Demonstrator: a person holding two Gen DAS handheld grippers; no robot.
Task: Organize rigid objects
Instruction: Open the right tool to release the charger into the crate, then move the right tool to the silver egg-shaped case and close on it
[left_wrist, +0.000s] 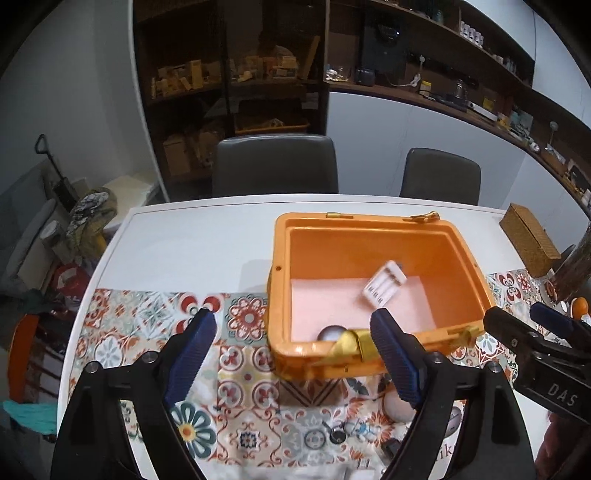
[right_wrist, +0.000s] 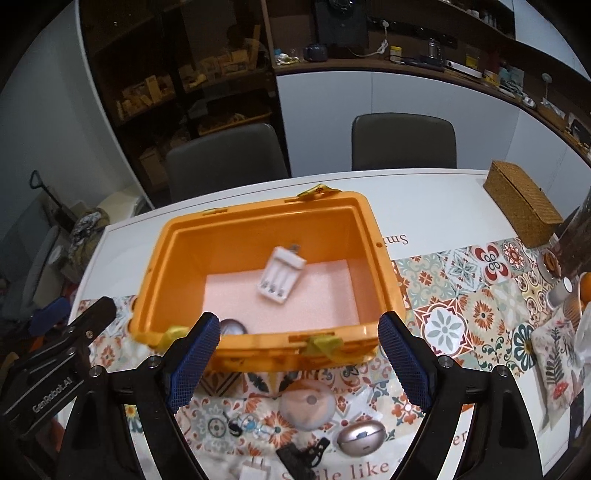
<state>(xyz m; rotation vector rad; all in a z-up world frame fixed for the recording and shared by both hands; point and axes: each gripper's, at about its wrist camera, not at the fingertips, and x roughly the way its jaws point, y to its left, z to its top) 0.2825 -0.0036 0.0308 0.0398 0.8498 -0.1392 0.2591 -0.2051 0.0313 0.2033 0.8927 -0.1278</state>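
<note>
A: Orange bin on patterned cloth: contents?
B: White battery charger mid-floor; round lens at near wall.
A: Grippers?
B: Left gripper and right gripper, before the bin's near wall, jaws spread wide, nothing between them.

The box is orange w/ yellow tape bits on the rim, and a pale pink pad covers its floor. The charger inside is white. The cloth has a tile pattern: flowers in red, orange, teal & cream. The table is white. The basket is golden-brown, woven. Both chairs are dark grey. Gripper pads are dark blue, ribbed, on black frames.
</note>
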